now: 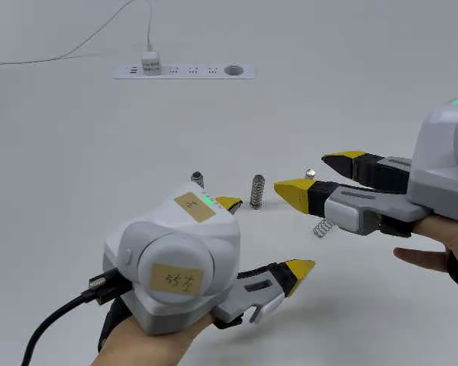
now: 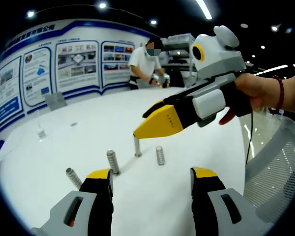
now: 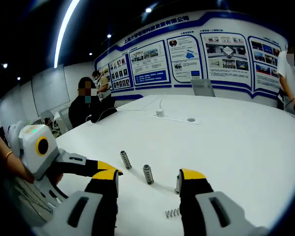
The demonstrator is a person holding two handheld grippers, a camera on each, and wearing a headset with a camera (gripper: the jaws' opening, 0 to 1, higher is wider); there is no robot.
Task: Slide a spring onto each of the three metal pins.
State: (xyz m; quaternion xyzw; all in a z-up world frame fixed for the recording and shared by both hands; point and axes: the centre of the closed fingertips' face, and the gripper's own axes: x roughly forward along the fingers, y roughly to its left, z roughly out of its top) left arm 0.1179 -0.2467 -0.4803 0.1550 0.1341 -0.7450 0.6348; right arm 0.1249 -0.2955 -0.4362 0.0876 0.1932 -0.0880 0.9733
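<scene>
Near right gripper (image 1: 301, 171), loose spring (image 3: 172, 213), bare pin (image 1: 311, 174)

Bright, even overhead light; fisheye-warped edges

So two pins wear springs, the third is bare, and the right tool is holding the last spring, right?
Not quite. The last spring lies loose on the table near the right tool, whose jaws stand open and empty; the head view shows it. The rest holds: springs sit on the left pin and the middle pin, and the third pin is bare.
</scene>
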